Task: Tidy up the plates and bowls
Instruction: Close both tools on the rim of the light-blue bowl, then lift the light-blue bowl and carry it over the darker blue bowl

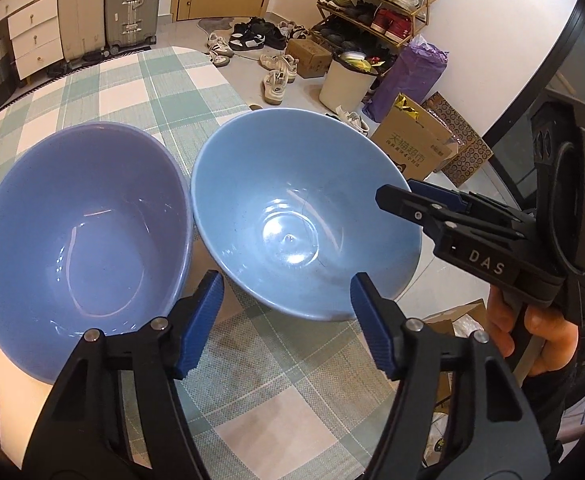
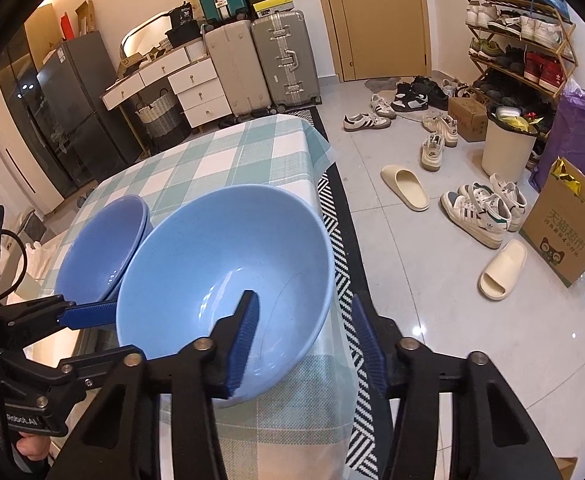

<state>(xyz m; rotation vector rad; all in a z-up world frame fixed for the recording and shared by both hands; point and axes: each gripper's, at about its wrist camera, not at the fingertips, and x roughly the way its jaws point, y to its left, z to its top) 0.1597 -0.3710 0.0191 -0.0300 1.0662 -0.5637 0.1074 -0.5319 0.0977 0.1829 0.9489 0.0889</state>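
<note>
On the checked green-and-white tablecloth stand an empty periwinkle ceramic bowl and an empty light-blue ceramic bowl, whose rim only the right wrist view shows between the spread jaws of the right gripper, while the left gripper is wide apart too.

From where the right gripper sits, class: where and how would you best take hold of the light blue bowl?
Grip the light blue bowl by its thin near rim, coming from the table-edge side. The right gripper is open with one finger already inside the bowl and the other outside, so closing should pinch the wall. The periwinkle bowl crowds the far side, so avoid approaching there.
</note>
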